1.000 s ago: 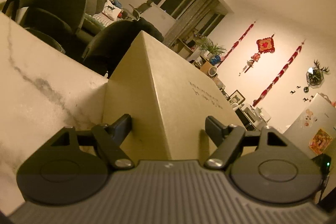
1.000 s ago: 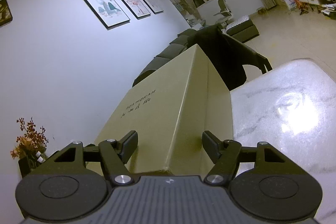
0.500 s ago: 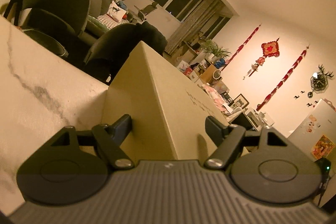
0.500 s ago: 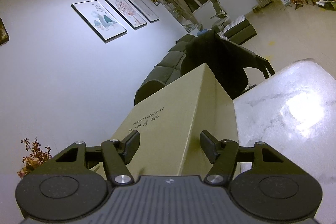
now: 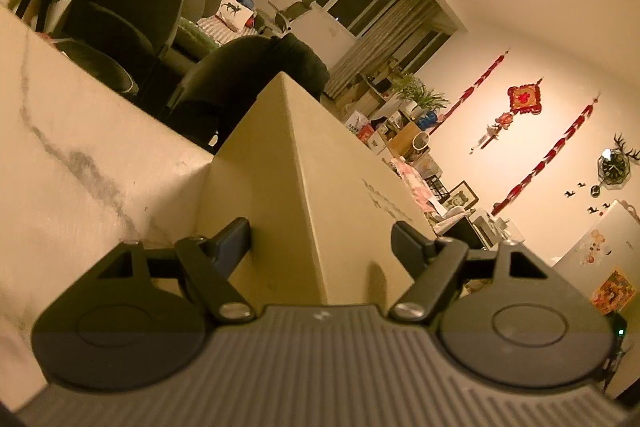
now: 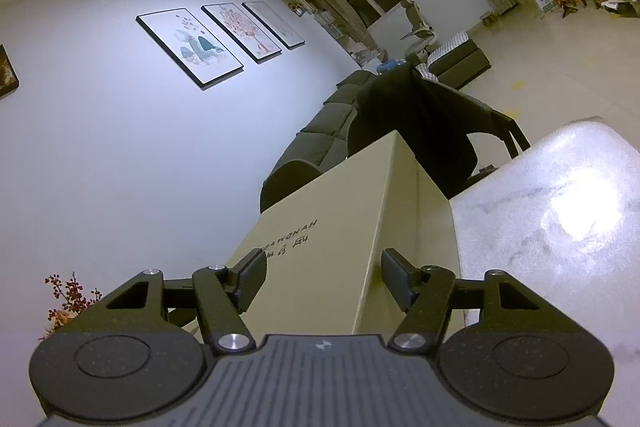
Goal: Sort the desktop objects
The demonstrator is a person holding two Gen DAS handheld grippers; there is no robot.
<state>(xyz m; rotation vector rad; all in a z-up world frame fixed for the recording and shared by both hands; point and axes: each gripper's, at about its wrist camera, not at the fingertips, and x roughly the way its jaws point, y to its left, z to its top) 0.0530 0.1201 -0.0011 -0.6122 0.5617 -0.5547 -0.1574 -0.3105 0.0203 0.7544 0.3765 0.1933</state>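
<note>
Tan cardboard box (image 5: 344, 195) is seen on the white marbled bench (image 5: 80, 163), its far end near the bench edge by the dark chairs (image 5: 248, 83). A corner edge of the box sits between the fingers of the left hand-held gripper (image 5: 320, 239), jaws part-open; pad contact cannot be told. Right hand-held gripper (image 6: 324, 279) straddles another box edge likewise, contact unclear.

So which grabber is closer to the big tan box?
Neither, it's a tie. The left gripper has its fingers either side of one box edge, with the table on its left. The right gripper straddles another edge, table on its right.
</note>
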